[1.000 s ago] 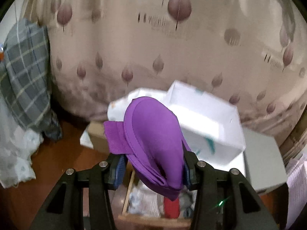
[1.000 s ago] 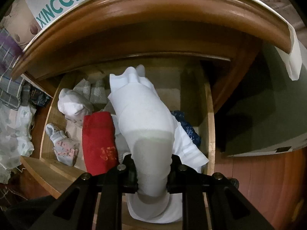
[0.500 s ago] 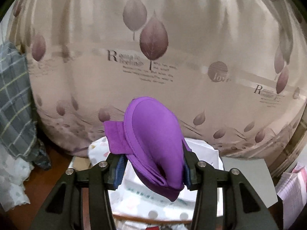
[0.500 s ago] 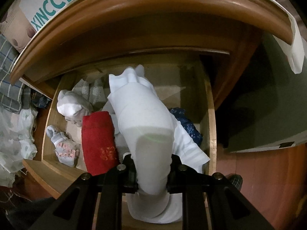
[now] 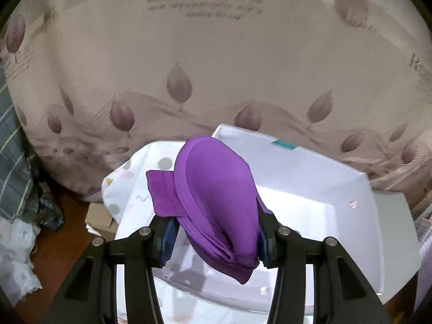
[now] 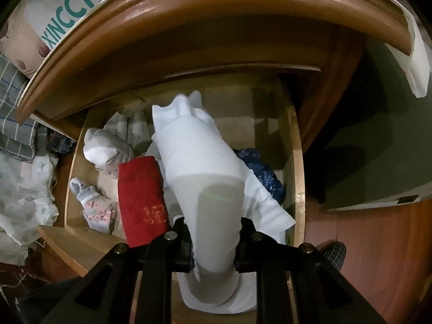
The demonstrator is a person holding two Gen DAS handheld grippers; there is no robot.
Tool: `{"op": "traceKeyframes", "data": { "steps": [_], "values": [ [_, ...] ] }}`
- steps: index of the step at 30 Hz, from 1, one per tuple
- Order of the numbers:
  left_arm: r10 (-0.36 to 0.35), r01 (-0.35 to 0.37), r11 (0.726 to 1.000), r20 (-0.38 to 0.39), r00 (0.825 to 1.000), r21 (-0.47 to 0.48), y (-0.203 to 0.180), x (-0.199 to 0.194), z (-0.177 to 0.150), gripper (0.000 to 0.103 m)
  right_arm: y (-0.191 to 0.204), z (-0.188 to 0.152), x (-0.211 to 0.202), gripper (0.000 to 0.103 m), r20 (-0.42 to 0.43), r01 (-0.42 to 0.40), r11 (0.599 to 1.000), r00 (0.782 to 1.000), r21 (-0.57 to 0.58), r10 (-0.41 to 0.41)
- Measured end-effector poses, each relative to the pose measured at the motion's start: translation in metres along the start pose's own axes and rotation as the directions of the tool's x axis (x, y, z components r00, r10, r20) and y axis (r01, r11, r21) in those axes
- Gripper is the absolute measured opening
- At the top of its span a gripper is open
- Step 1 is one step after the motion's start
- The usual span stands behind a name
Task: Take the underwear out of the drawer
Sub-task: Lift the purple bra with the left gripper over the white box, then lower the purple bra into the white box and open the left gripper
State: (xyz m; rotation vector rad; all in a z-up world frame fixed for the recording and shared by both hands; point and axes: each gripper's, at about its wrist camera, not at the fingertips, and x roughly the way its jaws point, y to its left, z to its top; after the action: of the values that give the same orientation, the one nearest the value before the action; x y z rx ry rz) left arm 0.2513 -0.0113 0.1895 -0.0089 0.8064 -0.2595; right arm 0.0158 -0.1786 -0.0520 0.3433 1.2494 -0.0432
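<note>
The left claw [image 5: 213, 239] is clamped on a folded purple garment [image 5: 216, 197], carried above an open white box [image 5: 318, 197] in front of a leaf-print curtain [image 5: 216, 67]. The right claw [image 6: 214, 243] is pinched tight on a white garment [image 6: 199, 167] over the open drawer [image 6: 297, 162], beside a red towel [image 6: 141, 197]. The purple folds are loosely bunched and could slip free; the white cloth's hanging tail might snag the drawer's front edge.

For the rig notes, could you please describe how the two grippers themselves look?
Both are matte black, two-fingered, with open triangular cut-outs in the arms and round silver screw heads at the joints. The left gripper has blue ribbed pads inside its fingers. The right gripper's pads look black. No cables, markings or sleeves show.
</note>
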Motion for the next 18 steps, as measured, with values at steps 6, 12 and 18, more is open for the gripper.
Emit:
{"op": "traceKeyframes", "data": {
  "steps": [6,12,18],
  "values": [
    [0.016,-0.016,1.000,-0.017,1.000,0.007,0.007,0.003,-0.016,0.044,0.002,-0.001,0.001,0.019,-0.007,-0.002,1.000,1.000,-0.003,0.002],
    [0.048,-0.047,0.999,-0.056,0.997,0.016,0.004,0.002,-0.037,0.044,0.001,-0.002,0.001,0.019,-0.007,0.006,1.000,1.000,-0.012,-0.006],
    [0.072,-0.074,0.997,-0.085,0.994,-0.021,0.006,-0.009,-0.046,0.044,0.001,-0.002,0.001,0.019,-0.008,0.004,1.000,1.000,-0.010,-0.004]
  ]
}}
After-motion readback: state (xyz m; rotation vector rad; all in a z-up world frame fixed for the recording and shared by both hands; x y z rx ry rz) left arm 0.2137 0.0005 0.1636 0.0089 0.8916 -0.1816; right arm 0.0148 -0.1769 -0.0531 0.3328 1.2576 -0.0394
